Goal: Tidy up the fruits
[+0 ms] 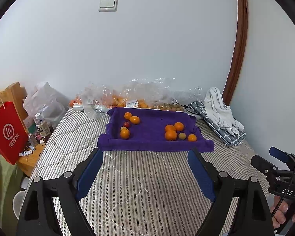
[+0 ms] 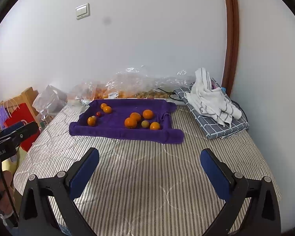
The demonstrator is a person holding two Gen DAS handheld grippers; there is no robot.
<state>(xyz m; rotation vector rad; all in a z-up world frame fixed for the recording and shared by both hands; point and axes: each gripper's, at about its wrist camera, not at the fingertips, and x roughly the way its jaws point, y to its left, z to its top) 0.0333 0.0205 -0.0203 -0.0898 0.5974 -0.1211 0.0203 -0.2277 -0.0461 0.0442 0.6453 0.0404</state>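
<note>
Striped grey-and-white bed cover [image 1: 139, 177] fills the foreground, set against a plain white wall with a light switch [image 1: 107, 4] high up and a brown door frame [image 1: 239, 45] to the right. Purple towel [image 1: 153, 133], edges rolled up into a shallow tray, lies mid-bed; fruits sit on it in two groups: left cluster [image 1: 128, 124] of three orange ones, one small red and one pale; right cluster [image 1: 177, 131] of four orange and one greenish. Behind the towel, along the wall, clear plastic bags [image 1: 127, 96] holding more orange fruit. Folded checked cloth with a white striped towel [image 1: 220, 110] heaped on it, far right. Left tool [image 1: 145, 153]: jaws wide, nothing between them, tips just short of the purple towel's near edge. Right tool [image 2: 149, 155]: jaws wide, empty, well short of the towel. Left view alone shows a red paper bag [image 1: 6, 131], bottles and a wooden stand [image 1: 32, 157] beside the bed. Right view alone shows a dark smudge [image 2: 107, 21] on the wall.
</note>
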